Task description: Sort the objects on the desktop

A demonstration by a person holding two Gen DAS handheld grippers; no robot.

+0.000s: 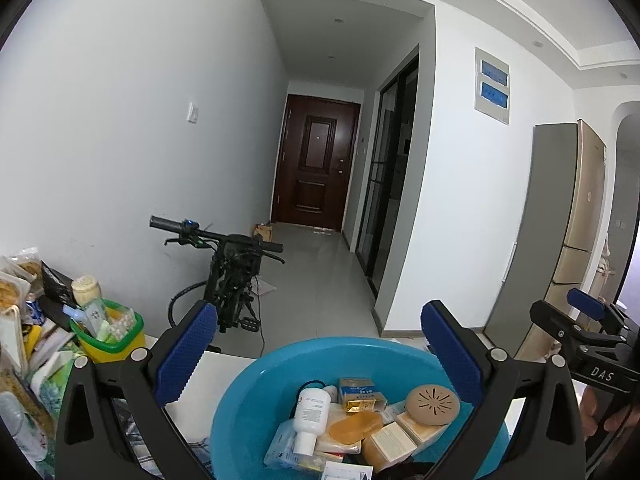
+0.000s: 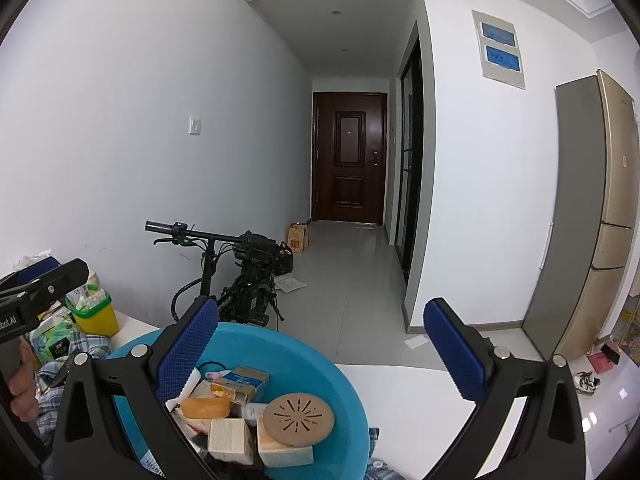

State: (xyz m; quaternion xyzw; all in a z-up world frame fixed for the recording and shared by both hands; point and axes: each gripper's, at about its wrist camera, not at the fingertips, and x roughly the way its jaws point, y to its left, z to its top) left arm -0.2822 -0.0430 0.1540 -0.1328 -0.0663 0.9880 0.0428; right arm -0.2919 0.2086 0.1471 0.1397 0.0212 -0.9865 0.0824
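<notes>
A blue plastic basin point(image 1: 256, 396) point(image 2: 320, 364) sits on the white table, filled with small items. Among them are a white bottle point(image 1: 310, 410), a tan round disc with slots point(image 1: 432, 404) point(image 2: 298, 419), small cream boxes point(image 2: 230, 440) and a blue-and-white carton point(image 1: 356, 389). My left gripper point(image 1: 320, 354) hovers open above the basin, nothing between its blue pads. My right gripper point(image 2: 322, 346) is open too, its left finger over the basin's left side, its right finger over bare table. Each gripper shows at the edge of the other's view.
A yellow bin with a green rim point(image 1: 110, 334) point(image 2: 94, 312) and a heap of packets, jars and boxes point(image 1: 24, 320) crowd the table's left. Checked cloth point(image 2: 86, 344) lies beside the basin. A black bike point(image 1: 232, 276) stands beyond the table; a fridge point(image 2: 592, 216) stands at right.
</notes>
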